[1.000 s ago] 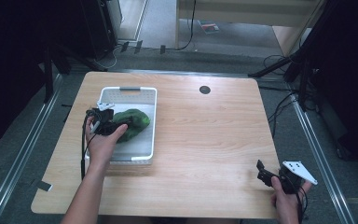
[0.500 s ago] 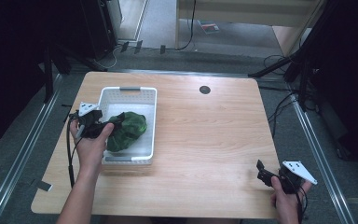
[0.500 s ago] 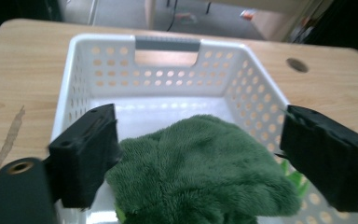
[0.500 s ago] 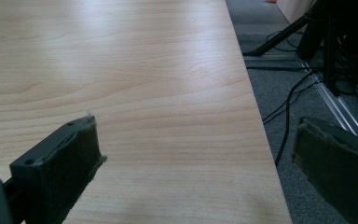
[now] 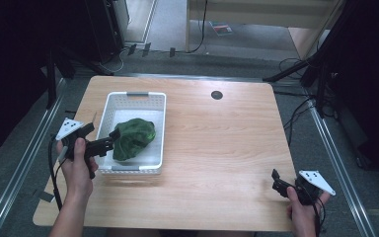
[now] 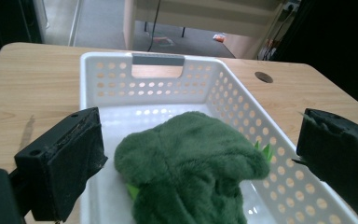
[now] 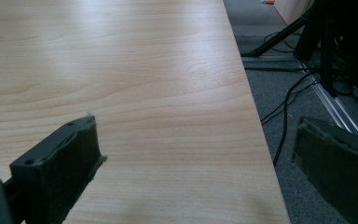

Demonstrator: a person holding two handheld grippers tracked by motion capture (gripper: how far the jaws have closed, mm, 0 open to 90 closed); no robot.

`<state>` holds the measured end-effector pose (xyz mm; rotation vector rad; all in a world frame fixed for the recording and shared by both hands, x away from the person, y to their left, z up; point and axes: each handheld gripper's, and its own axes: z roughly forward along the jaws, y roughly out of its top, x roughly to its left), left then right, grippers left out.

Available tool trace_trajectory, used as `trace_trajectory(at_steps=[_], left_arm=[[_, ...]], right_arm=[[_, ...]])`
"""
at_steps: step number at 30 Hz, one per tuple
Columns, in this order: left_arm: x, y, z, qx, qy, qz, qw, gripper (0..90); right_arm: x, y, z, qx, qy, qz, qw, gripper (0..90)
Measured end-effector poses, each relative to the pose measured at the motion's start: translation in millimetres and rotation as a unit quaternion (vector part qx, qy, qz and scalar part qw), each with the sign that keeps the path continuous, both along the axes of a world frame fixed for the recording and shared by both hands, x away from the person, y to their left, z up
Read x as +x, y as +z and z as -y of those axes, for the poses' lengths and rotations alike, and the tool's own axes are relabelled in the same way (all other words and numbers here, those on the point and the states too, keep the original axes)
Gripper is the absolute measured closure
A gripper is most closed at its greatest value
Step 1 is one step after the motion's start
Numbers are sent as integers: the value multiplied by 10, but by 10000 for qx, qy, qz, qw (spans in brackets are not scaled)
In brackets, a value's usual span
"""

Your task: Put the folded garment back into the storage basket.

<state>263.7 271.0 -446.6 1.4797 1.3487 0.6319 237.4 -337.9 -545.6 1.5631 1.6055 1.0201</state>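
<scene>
Softly heaped, the green plush toy (image 5: 133, 138) lies in the white basket (image 5: 158, 101) at centre-left of the high view. The left tool (image 5: 110, 139) hangs at its near-left edge, jaws spread wide around nothing. Judging by this, the toy sits released; next comes withdrawal or a regrasp. The left tool view reveals pale-green felt bits. The right tool (image 5: 276, 178), lower right, gapes empty over the desk (image 5: 217, 148).

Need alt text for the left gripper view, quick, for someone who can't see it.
A green plush toy lies in a white perforated basket on a wooden table. The left tool, jaws wide open, frames it without touching.
</scene>
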Motion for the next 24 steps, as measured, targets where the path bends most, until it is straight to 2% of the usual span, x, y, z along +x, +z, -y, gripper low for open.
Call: trace_trajectory(at_steps=[5,11,16,20,24], left_arm=[[-147,-23,-128,58,86,86,9999,11],[-327,-71,-319,-26,267,184,9995,11],[-477,-146,-452,-36,230,333,9992,1],[-572,-227,-526,52,248,333,9991,0],[-646,-337,-600,37,325,240,9992,0]], right_arm=[[-1,0,-1,-9,12,7,10000,11],[-2,-1,-2,-27,17,26,10000,11],[-3,-1,-3,-32,10,35,10000,11],[-4,-1,-4,-33,17,28,10000,11],[-5,-1,-5,-33,5,28,10000,11]])
